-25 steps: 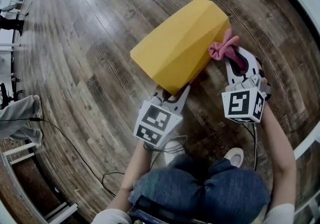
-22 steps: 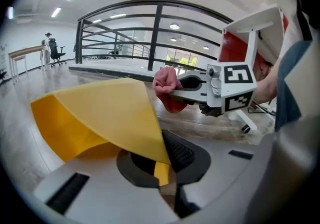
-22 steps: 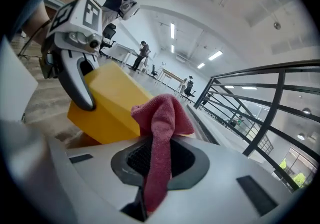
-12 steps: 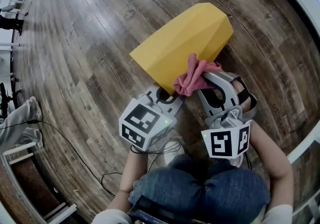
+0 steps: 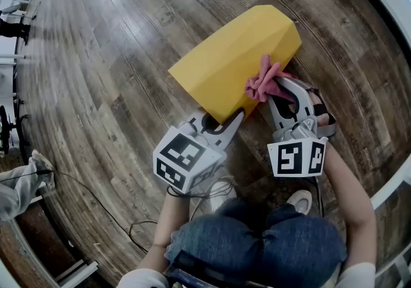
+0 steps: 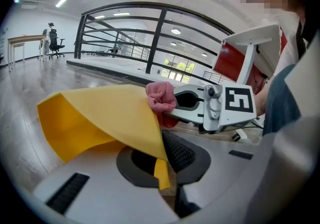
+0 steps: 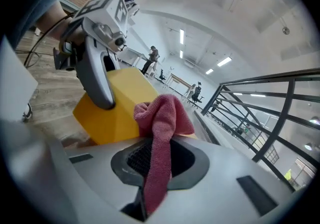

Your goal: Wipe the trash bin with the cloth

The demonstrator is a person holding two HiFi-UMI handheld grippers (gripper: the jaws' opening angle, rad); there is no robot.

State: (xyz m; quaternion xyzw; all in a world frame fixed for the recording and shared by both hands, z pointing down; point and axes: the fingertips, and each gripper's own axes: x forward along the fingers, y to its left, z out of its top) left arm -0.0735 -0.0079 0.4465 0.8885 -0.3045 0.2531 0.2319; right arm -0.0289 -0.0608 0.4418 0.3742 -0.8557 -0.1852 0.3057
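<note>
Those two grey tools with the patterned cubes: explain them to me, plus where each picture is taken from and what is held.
A person holds a hand-held gripper in each hand; there is no robot. The head view looks down from the person's head; the other two come from cameras riding on the grippers. A yellow bin is tipped on its side over the wood floor. The left gripper is shut on the bin's edge; the right gripper is shut on a pink cloth at the bin's side.

Matt yellow bin, fuzzy cloth
</note>
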